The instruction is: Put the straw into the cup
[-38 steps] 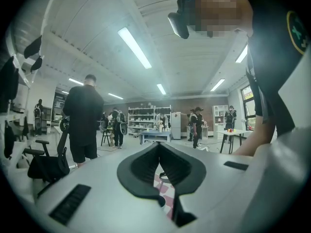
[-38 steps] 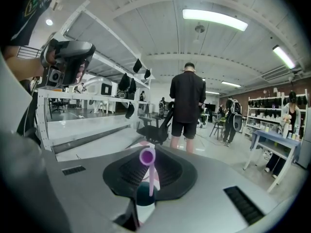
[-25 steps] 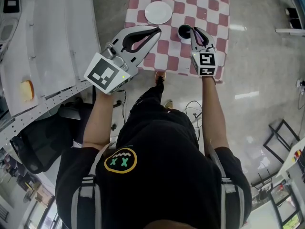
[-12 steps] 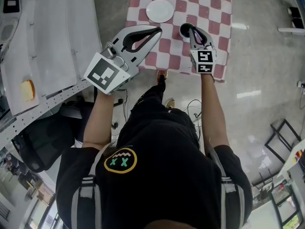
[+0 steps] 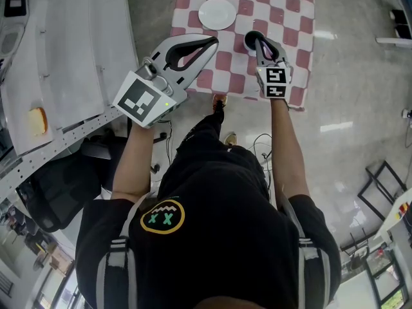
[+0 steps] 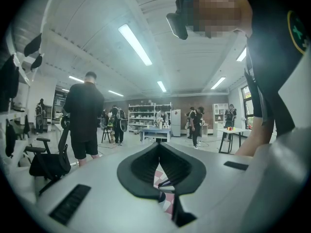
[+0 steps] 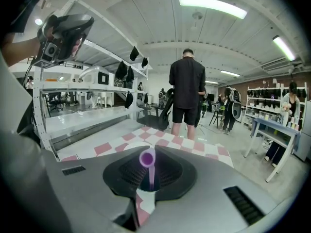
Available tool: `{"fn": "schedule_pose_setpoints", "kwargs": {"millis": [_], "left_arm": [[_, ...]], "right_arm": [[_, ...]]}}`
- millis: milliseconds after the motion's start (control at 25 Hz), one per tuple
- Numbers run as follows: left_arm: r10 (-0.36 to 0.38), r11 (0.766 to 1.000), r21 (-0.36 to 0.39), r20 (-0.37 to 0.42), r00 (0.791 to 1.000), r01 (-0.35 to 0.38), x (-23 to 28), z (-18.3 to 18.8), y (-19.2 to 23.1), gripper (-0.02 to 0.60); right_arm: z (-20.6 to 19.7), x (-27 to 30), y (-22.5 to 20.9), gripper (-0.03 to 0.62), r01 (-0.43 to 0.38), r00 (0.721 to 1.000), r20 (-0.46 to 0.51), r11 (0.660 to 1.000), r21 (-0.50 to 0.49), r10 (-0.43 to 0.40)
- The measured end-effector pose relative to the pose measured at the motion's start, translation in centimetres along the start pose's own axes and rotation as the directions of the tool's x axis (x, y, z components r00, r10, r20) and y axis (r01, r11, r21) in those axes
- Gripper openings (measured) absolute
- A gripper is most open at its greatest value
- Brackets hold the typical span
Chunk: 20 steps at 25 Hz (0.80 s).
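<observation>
Right claw (image 7: 148, 155) nearly closed, pinching purple straw (image 7: 151, 176), straw's open end toward camera. Head view: right claw tips over black cup (image 5: 250, 41) on checkered surface (image 5: 290, 5); straw's lower end hidden. Left claw (image 6: 158, 145) closed, empty, over surface's near left part. White plate (image 5: 217, 13) near cup, apart.

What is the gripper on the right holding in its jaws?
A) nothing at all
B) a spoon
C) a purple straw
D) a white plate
C: the right gripper view shows a purple straw pinched between the closed jaws of the right gripper, while the white plate lies untouched on the checkered table.
</observation>
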<state>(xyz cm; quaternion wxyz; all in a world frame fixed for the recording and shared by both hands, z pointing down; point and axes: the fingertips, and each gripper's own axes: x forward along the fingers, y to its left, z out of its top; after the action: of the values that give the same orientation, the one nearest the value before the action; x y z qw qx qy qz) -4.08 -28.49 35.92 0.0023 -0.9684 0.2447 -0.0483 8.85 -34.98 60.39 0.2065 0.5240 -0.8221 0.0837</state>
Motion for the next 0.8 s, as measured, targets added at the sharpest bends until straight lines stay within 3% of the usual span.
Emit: {"fn": "schedule_pose_setpoints", "kwargs": {"millis": [800], "left_arm": [[0.006,1.000,-0.006,0.011,1.000,-0.006,0.0,0.0,0.1,0.018]], "right_arm": [[-0.6,-0.1,-0.3,0.084,0.022,1.000,0.020,0.999,0.026,-0.022]]}}
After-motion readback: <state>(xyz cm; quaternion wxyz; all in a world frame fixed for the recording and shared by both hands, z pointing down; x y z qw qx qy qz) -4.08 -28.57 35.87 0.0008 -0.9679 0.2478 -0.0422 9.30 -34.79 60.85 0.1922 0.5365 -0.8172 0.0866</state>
